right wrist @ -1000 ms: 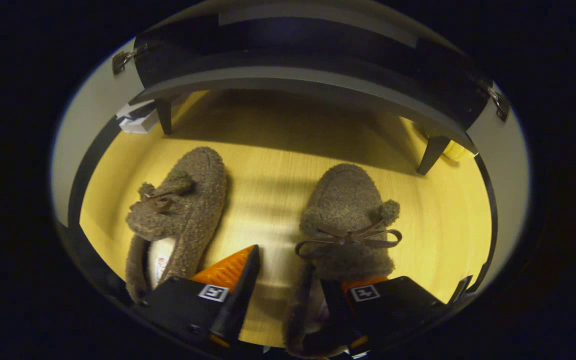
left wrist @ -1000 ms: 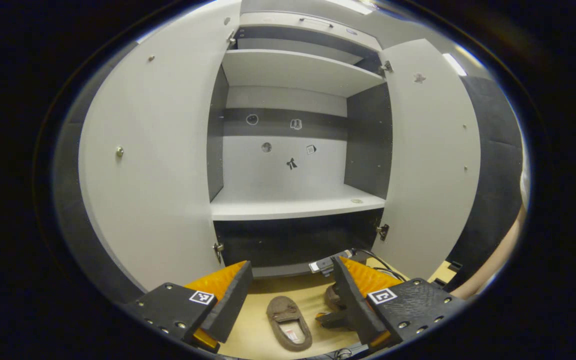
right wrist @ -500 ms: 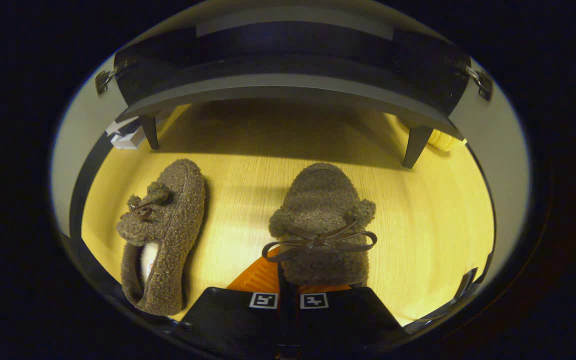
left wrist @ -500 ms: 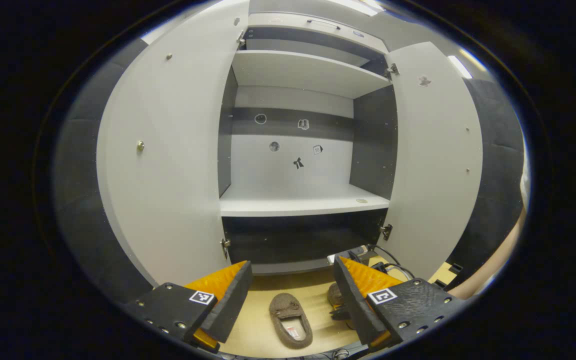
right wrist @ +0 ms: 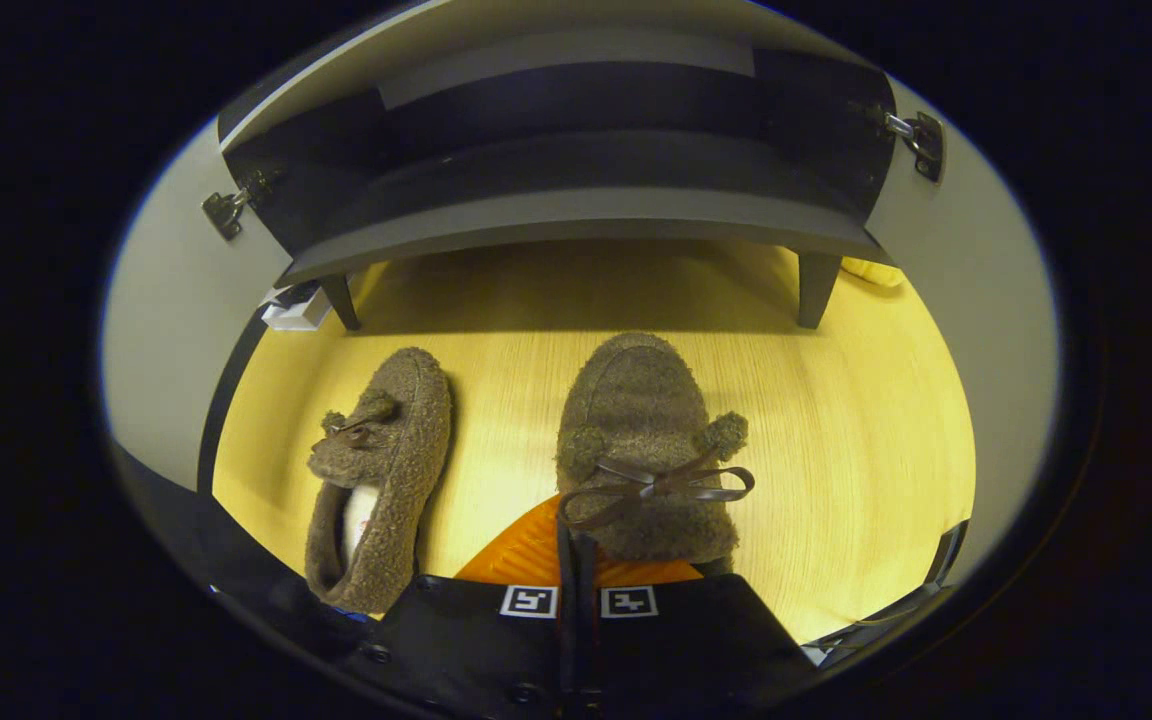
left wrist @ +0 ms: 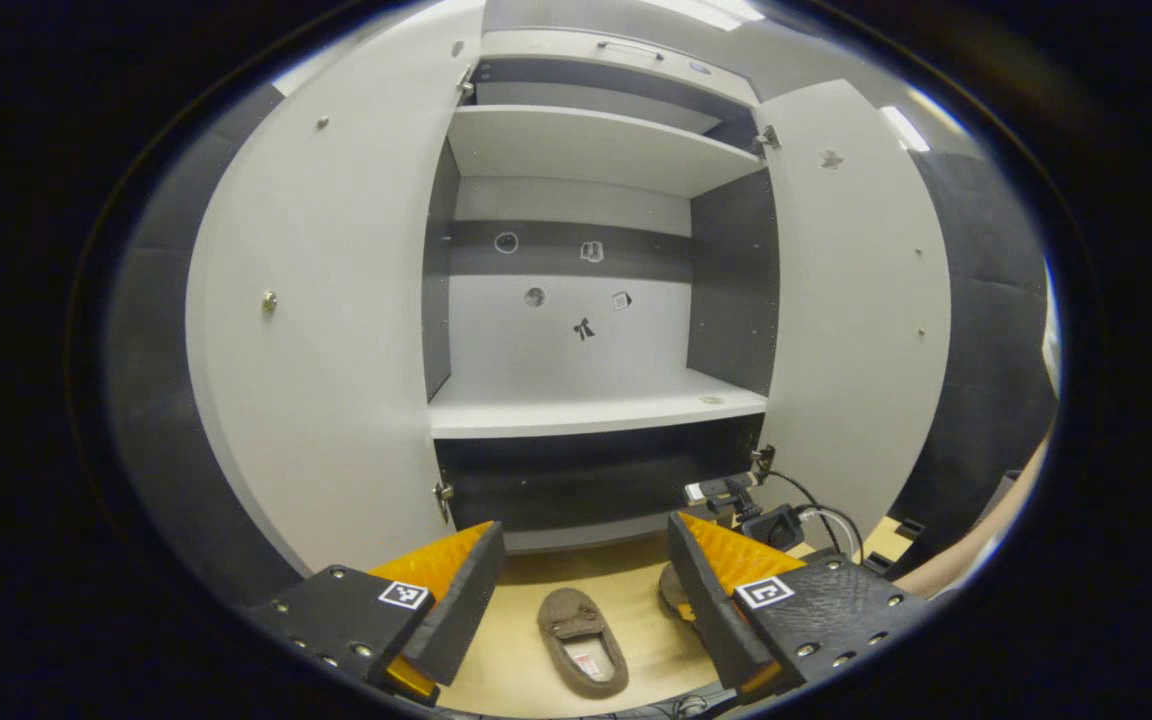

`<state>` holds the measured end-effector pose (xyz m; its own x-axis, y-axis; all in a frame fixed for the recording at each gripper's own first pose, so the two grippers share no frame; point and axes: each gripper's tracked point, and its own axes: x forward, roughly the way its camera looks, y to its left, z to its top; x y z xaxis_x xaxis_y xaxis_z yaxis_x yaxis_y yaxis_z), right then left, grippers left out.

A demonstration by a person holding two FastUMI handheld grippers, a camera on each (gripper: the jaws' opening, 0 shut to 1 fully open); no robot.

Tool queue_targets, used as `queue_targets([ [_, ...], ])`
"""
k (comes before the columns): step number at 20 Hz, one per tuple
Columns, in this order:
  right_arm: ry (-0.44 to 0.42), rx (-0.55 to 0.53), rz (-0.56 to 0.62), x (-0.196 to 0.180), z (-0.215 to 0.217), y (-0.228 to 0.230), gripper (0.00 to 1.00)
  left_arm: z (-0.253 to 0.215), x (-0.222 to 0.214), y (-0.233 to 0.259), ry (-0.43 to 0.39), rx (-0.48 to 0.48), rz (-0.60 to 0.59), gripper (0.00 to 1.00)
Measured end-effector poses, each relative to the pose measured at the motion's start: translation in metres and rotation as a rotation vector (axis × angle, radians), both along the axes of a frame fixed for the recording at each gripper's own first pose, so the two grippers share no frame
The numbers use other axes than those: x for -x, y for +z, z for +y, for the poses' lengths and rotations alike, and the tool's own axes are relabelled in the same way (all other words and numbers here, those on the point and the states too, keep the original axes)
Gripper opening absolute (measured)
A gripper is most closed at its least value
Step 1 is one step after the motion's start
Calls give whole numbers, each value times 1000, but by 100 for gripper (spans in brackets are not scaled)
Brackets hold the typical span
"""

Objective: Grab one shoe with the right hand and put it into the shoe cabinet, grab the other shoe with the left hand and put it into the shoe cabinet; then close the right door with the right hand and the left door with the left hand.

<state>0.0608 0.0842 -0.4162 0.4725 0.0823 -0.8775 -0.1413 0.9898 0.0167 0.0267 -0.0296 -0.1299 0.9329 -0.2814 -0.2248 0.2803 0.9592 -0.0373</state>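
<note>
Two fuzzy brown slippers lie on the wooden floor in front of the shoe cabinet. My right gripper (right wrist: pixel 573 545) is shut on the inner edge of the right slipper (right wrist: pixel 648 430), just behind its bow. The left slipper (right wrist: pixel 381 470) lies free beside it. In the left gripper view, my left gripper (left wrist: pixel 584 550) hangs open and empty above the free slipper (left wrist: pixel 582 652). The held slipper (left wrist: pixel 674 592) peeks out behind one finger. The cabinet's left door (left wrist: pixel 336 330) and right door (left wrist: pixel 856 320) stand wide open, and its middle shelf (left wrist: pixel 586 412) is bare.
The cabinet's dark base (right wrist: pixel 576 215) stands on short legs (right wrist: pixel 816 290) over the floor. A small white box (right wrist: pixel 291 308) sits by the left leg. Cables (left wrist: pixel 821 520) trail off the right gripper's housing, and a person's arm (left wrist: pixel 986 540) shows at the right edge.
My right gripper has shut on the right slipper's edge and risen a little with it. My left gripper has stayed open, swaying only slightly.
</note>
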Motion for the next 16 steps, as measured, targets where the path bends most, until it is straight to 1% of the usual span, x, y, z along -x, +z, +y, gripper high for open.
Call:
queue_targets([
  [5,14,-25,-54,10,-5,37,2,1,3,-2,-4,3,-1,94],
  [9,13,-74,-87,20,-3,72,2,2,3,-7,-4,7,13,94],
  [12,31,-76,-133,23,1,98,2,1,1,-8,-14,1,10,94],
  [13,37,-73,-149,24,1,107,0,0,2,-8,-20,-2,10,94],
  [14,44,-74,-166,24,3,119,2,-1,1,-9,-25,-3,11,94],
  [16,63,-85,-201,22,11,144,1,-6,2,-11,-41,4,16,95],
])
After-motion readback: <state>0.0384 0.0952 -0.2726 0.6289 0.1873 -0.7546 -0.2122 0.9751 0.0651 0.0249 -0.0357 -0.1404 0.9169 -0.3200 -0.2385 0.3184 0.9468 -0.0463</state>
